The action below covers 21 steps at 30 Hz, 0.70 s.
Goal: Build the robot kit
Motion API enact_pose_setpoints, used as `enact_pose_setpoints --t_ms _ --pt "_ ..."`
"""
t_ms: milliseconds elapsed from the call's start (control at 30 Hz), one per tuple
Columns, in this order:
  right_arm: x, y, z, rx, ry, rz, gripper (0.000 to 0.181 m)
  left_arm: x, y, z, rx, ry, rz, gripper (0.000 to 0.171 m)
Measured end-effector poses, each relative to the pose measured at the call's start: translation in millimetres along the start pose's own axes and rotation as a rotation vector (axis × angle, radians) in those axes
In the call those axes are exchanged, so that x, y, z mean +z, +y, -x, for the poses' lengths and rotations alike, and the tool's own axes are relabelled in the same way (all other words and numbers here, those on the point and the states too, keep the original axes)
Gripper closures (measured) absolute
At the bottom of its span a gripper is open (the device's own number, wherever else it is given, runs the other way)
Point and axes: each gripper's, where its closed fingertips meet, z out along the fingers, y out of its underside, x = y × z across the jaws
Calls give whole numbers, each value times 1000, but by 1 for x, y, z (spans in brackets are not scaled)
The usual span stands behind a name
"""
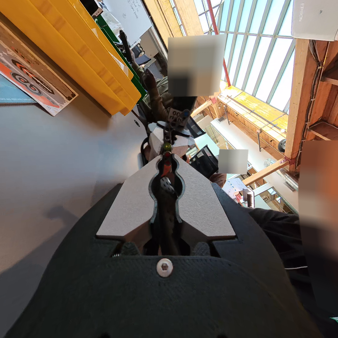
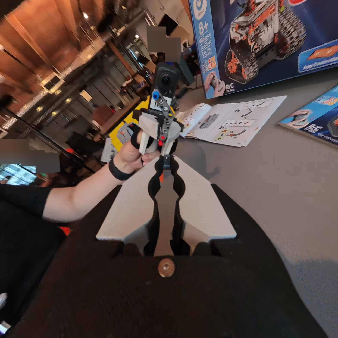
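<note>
A grey holed beam (image 2: 165,124) with a blue peg (image 2: 155,95) at its top and red pegs low down stands between the two grippers, which face each other tip to tip. My left gripper (image 1: 167,157) is shut on the beam's lower end (image 1: 167,146); a green peg, a red peg and an orange piece (image 1: 166,169) show at its jaws. My right gripper (image 2: 166,158) is shut on a small grey piece (image 2: 166,161) at the same end, with an orange bit behind it. The right gripper also shows in the left wrist view (image 1: 161,140), and the left gripper in the right wrist view (image 2: 157,131).
Stacked yellow bins (image 1: 82,54) and a printed box (image 1: 33,78) stand on the grey table (image 1: 54,155). A big blue toy box (image 2: 274,45), an open instruction booklet (image 2: 228,122) and another box (image 2: 314,120) lie ahead. A bare forearm with a black wristband (image 2: 117,172) holds the left gripper. The tips of both grippers are at nearly the same place.
</note>
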Motion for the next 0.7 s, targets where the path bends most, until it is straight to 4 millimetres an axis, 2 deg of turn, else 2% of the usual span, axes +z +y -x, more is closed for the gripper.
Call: enact_pose_setpoints --t_ms 133,367,700 --pt "2 -1 9 86 -149 -89 174 2 5 0 5 -2 19 166" --pt "2 0 8 94 -157 -106 175 9 7 -1 23 10 23 166" --pt "1 0 4 219 -214 -130 175 11 10 3 46 -19 14 166"
